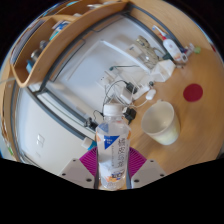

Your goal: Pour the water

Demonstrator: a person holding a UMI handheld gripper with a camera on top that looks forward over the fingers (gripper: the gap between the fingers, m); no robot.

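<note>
1 water bottle [114,150] stands upright, cap up, clamped in the gripper [113,168], beside a white cup [161,122].

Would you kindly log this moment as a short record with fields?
claw: shut on the bottle, a pink pad on either side
bottle: clear plastic, white cap on, upright, blue and white label
cup: white, upright, just beside the bottle on the wooden table
red disc: flat on the table beyond the cup
task stage: bottle gripped, no pouring yet
</note>
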